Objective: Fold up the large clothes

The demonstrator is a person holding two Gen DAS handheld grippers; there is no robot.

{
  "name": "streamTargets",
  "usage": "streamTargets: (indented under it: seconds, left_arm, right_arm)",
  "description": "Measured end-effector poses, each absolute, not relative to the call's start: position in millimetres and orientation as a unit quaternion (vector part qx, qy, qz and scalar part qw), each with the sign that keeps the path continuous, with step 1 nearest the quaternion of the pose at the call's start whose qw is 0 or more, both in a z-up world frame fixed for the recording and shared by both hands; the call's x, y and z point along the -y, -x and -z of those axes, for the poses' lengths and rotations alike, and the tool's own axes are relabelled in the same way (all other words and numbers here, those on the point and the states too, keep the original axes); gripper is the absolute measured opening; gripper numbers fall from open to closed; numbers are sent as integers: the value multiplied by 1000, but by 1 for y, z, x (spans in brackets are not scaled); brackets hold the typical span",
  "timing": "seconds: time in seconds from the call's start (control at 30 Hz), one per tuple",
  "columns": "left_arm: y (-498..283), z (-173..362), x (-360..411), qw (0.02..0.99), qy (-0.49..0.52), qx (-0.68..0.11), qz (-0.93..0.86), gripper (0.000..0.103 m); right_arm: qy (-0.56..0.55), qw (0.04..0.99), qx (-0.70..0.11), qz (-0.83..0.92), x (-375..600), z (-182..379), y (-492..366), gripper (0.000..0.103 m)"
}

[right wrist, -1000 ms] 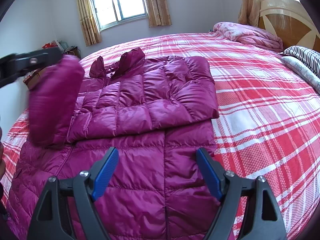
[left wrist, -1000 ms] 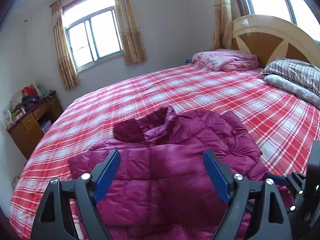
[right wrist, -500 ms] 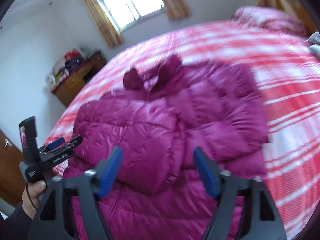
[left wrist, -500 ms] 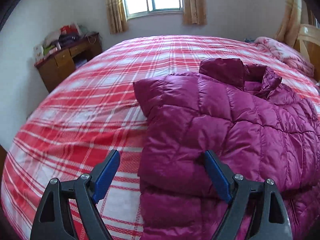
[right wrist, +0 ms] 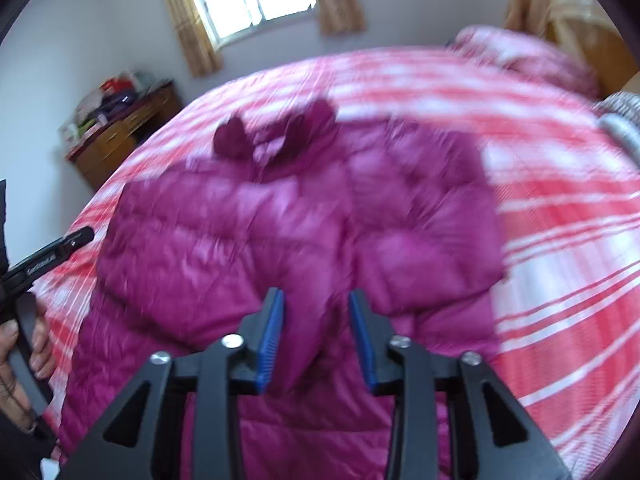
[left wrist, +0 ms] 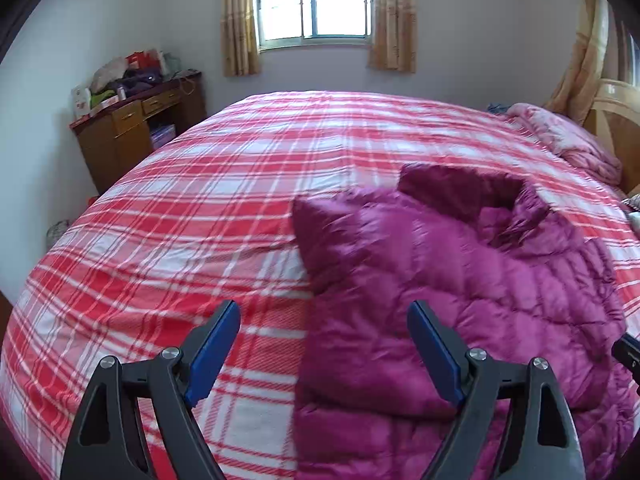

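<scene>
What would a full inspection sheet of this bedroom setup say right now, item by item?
Surface: bed under a red plaid cover, lying smooth.
Job's things: magenta puffer jacket lying on the cover, its upper part folded in.
Clutter: pink blanket and striped pillow at the head of the bed.
Grippers: left gripper open, empty, above the jacket's edge; right gripper has a fold of the jacket between its jaws, which are opening.
Cables: nothing seen.
Surroundings: wooden desk piled with things, window with curtains, wooden headboard.
</scene>
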State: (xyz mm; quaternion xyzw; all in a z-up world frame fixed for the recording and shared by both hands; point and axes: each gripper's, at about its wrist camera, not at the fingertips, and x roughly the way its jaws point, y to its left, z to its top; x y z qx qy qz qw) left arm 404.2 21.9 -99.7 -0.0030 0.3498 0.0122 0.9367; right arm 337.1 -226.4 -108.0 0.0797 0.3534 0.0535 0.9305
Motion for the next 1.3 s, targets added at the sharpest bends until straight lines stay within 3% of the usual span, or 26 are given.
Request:
streamTargets:
  seconds: [0.07,0.17,0.4,0.53,0.67,1.3]
  left_arm:
    - [-415,95,-15,938,15,-346,-4,86]
    - [-433,96,-3,937,19,-349,-3,86]
    - [-477,146,16,917,-55,-391,-60,86]
    - [-489,170,-10,901,7,-432,-33,89]
    - [-492,177,-20,894,44,-445,-22,94]
    - [-492,183,-8,895,16,-445,-31,99]
  right_arm:
    - [-76,941,-326,-53,222,91,-334,53]
    - [-76,943,-315,-72,206,76,-344,54]
    - [-82,912,-384,-121,171,122,-392,47]
    - [-76,907,-398,-115,168,143,-397,45]
    - [-54,909,-400,-107,163,150,-394,45]
    - [23,911,-409,-53,141,157,-390,45]
